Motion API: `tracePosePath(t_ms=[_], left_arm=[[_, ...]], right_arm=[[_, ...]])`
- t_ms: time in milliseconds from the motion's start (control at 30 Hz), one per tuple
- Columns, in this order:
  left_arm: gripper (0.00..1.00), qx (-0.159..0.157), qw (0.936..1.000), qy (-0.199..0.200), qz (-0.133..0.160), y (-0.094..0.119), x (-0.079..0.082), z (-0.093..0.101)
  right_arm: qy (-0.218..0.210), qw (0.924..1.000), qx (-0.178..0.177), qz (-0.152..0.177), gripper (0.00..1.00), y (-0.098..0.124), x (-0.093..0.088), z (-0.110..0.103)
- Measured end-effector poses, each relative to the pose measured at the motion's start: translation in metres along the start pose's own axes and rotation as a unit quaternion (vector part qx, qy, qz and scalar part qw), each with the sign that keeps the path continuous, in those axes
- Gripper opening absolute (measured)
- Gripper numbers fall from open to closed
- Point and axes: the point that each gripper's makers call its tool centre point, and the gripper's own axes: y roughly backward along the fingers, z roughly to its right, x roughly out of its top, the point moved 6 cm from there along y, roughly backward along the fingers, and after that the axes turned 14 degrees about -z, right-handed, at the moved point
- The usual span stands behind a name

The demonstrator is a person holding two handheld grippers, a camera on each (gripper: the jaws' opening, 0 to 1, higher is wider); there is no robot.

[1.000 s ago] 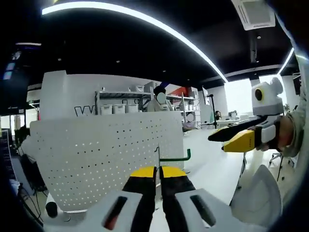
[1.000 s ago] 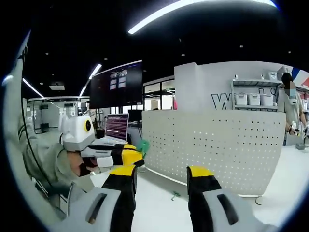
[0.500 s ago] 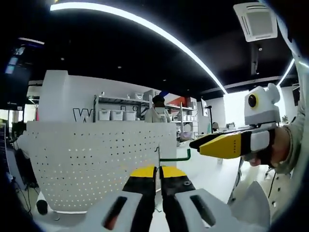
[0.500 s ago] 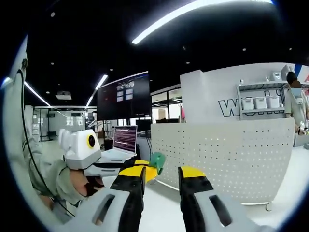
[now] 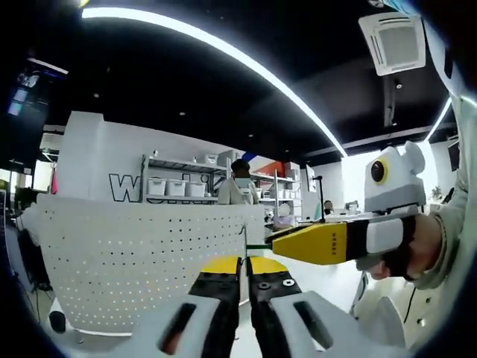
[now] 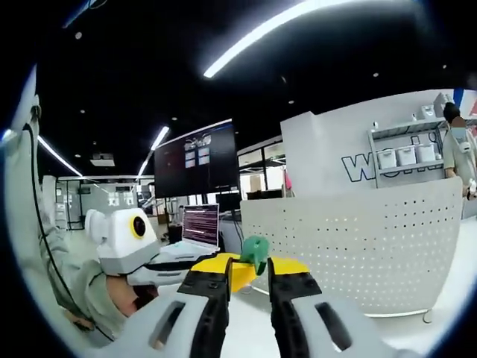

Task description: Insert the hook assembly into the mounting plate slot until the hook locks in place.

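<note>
Left gripper view, left gripper [image 5: 244,262] jaws pinched on green hook [image 5: 244,240], right gripper [image 6: 250,265] nearly closed around its tip, white pegboard [image 5: 141,257] at nine o'clock.

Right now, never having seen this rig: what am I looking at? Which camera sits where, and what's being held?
There is no robot here. A person holds a two-jaw gripper in each hand, and a fisheye camera rides on each one, looking forward along its black, yellow-tipped jaws.

In the left gripper view, the left gripper is shut on the thin stem of a green wire hook. The right gripper comes in from the right, held in the person's hand.

In the right gripper view, the right gripper has its jaws close on either side of the hook's green tip. I cannot tell whether they pinch it.

Ahead stands a white perforated panel, the mounting plate. The hook does not look inserted yet.
</note>
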Motion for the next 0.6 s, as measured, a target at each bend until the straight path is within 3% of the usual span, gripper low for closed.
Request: tracePosePath(t_ms=[600], left_arm=[[0.03, 0.000, 0.9993, -0.009, 0.035, 0.010, 0.008, 0.012]], right_arm=[[-0.054, 0.9979, 0.017, 0.031, 0.11, 0.000, 0.006, -0.007]])
